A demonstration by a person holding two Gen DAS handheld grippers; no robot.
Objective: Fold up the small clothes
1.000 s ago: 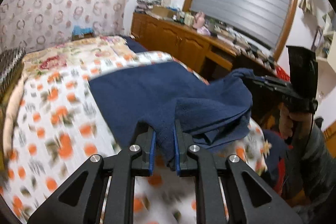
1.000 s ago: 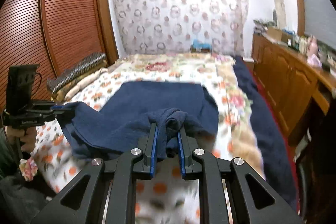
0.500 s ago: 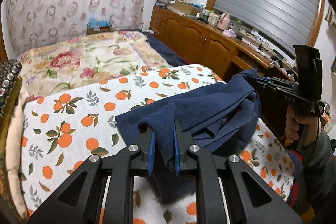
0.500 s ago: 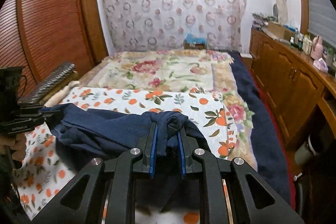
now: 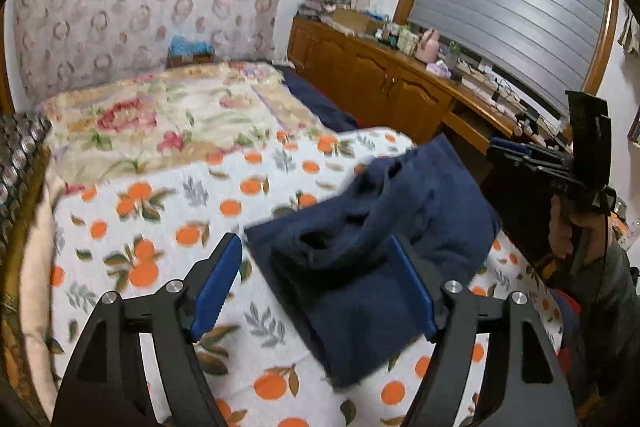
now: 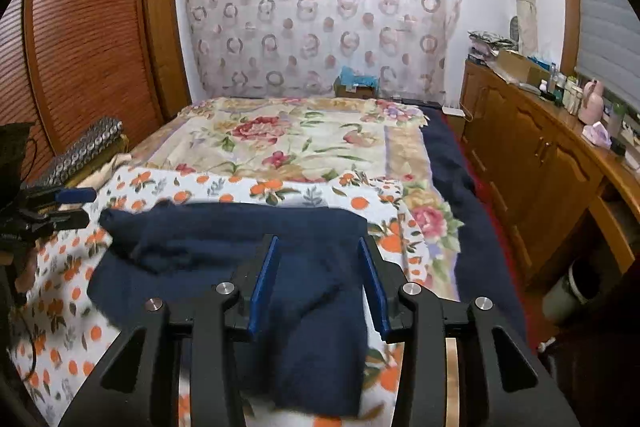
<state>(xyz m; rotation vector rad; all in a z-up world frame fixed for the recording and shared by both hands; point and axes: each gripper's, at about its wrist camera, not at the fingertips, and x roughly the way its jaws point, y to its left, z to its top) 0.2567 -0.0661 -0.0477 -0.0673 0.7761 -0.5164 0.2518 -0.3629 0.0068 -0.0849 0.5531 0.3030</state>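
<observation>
Now the navy garment (image 6: 224,259) lies folded over itself and rumpled on the orange-print sheet (image 5: 168,195) at the near end of the bed (image 6: 304,135). The left hand-held gripper (image 5: 316,283) has just been opening; its jaws stand wide, one blue pad over the cloth's edge, gripping nothing. The right hand-held gripper (image 6: 318,283) has also just been opening, its jaws partly apart above the cloth, which lies loose between them.
</observation>
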